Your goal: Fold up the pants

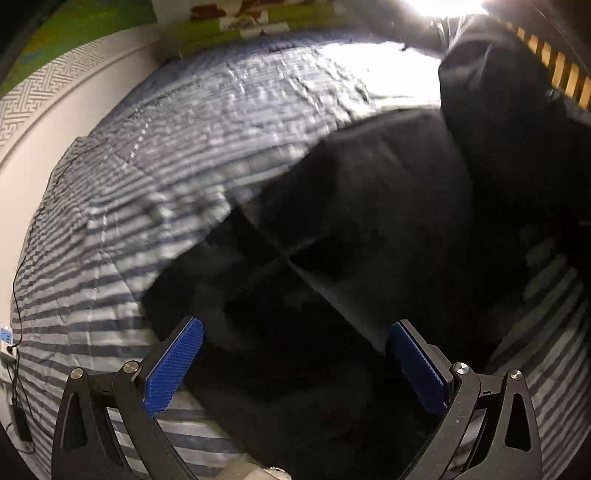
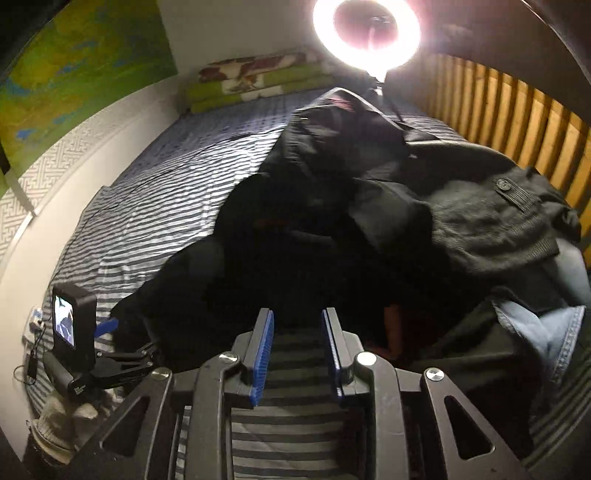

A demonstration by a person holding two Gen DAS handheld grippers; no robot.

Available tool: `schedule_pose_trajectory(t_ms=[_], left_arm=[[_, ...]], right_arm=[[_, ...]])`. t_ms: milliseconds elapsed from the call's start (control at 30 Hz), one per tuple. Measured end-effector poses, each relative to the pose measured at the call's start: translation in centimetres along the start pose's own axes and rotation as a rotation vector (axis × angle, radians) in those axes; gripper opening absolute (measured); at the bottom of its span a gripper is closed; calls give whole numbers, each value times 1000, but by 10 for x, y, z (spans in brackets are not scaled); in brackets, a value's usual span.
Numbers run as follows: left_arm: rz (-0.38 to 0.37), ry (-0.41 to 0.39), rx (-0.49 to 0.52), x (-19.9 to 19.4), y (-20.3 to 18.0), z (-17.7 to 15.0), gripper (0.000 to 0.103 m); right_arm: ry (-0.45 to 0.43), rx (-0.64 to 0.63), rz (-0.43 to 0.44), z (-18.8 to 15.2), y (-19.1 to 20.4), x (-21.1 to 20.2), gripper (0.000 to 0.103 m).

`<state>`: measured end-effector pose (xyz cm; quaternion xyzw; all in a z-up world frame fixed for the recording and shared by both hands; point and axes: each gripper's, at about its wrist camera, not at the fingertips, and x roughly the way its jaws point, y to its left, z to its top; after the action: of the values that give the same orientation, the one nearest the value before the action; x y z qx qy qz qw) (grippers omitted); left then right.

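Black pants (image 1: 351,229) lie spread on the striped bed sheet (image 1: 147,184), one leg running toward the far right. My left gripper (image 1: 297,325) hovers over their near end, open wide, with black cloth below the gap and nothing between its blue pads (image 1: 173,365). In the right wrist view the pants (image 2: 295,240) lie just ahead of my right gripper (image 2: 297,314). It is open by a narrow gap, and only striped sheet (image 2: 288,406) shows between its fingers. The left gripper's camera body (image 2: 70,321) sits at the lower left, by the pants' edge.
A pile of other clothes fills the right side: a grey knit garment (image 2: 491,221) and blue denim (image 2: 546,332). A ring light (image 2: 365,29) glares at the far end. Folded green blankets (image 2: 251,81) lie by the wall, wooden slats (image 2: 517,110) on the right. A power strip (image 1: 5,343) sits at the left edge.
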<state>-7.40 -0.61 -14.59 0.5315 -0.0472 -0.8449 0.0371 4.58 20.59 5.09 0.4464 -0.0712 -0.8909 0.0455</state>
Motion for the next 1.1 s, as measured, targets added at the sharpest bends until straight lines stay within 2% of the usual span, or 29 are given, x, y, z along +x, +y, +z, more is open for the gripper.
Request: schedule_pose_trajectory(t_ms=[67,133,167,200,333,500,733,833,867,900,967,1000,1033,1067,1100], left_arm=[[-7,-8,-16,2,4,-2,103],[-42,3,-47,4,10,-4,103],[-68,9,-71,6,14,-6,103],[-102,7,-104,8,20,-9,103],[-101,-71,-75,2,16,-21,103],[-119,-81,-83,-2,17,-26,103],[-123,-88,-93,-6,19,-30,103],[-117,-91,-80,-3,16,-30,103],[-120,-87,-77,-3,16,-30,103],[-127,-76,-70,-3,15,-29,103],[-135,-45,-52,-2,16,-27,103],[-146,-25,-36,-5,16,-24,98],[-157,-28,-32,-10,18,-22,93],[-155,-42,-37,-17,20,-19,85],[-138,-85,-48,-31,26,-15,85]], right_arm=[[-3,28,-1,2,-11,4,34],[-26,38,-4,10,-18,6,48],[-43,33,-10,15,-21,6,61],[-68,17,-20,23,-21,7,69],[-96,-40,-103,51,-20,21,72],[-81,-77,-207,74,-30,47,78],[45,-96,-207,64,-44,87,79],[61,-93,-212,61,-46,98,78],[53,-67,-189,63,-49,97,68],[44,-30,-168,66,-54,94,40],[28,19,-142,76,-61,84,16],[14,23,-140,79,-61,79,10],[-6,18,-136,85,-59,71,9],[-17,12,-129,91,-54,67,7],[-30,7,-113,95,-49,58,5]])
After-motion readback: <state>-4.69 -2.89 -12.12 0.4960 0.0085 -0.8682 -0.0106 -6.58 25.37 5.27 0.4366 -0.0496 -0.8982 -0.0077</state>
